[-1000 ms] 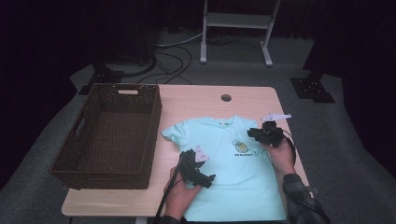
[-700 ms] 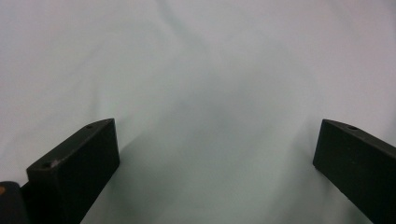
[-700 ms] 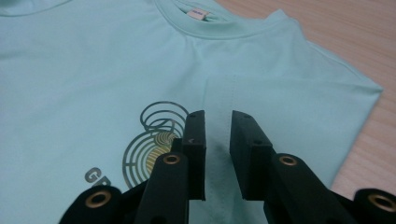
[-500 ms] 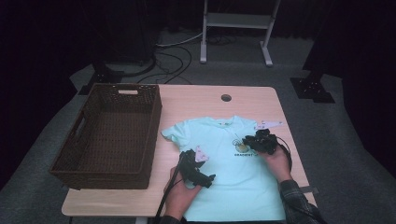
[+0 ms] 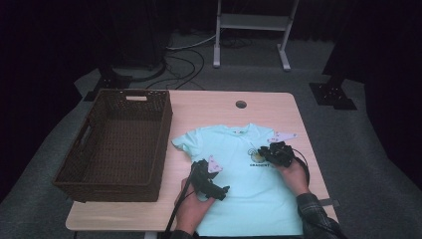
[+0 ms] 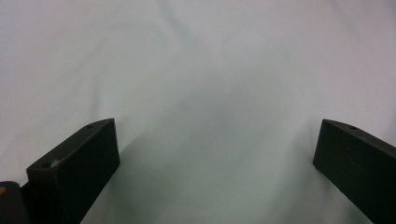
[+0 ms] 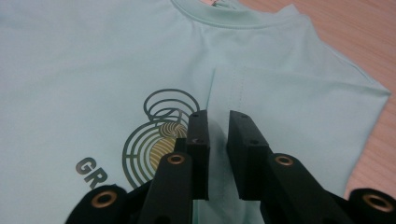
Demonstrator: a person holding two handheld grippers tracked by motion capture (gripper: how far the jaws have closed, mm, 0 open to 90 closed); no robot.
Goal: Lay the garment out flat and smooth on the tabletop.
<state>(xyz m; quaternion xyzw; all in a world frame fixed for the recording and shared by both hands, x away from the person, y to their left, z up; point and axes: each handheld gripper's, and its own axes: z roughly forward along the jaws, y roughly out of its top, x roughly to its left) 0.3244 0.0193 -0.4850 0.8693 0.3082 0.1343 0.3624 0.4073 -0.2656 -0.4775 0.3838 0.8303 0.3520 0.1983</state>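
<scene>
High view: a mint t-shirt lies flat on the counter right of a wicker basket; left gripper and right gripper rest on it. Left gripper view: fingers spread wide over plain cloth. Right gripper view: fingers have just been closing, pinching a fold of shirt beside a spiral print reading "GR"; bare counter beyond the sleeve.
</scene>
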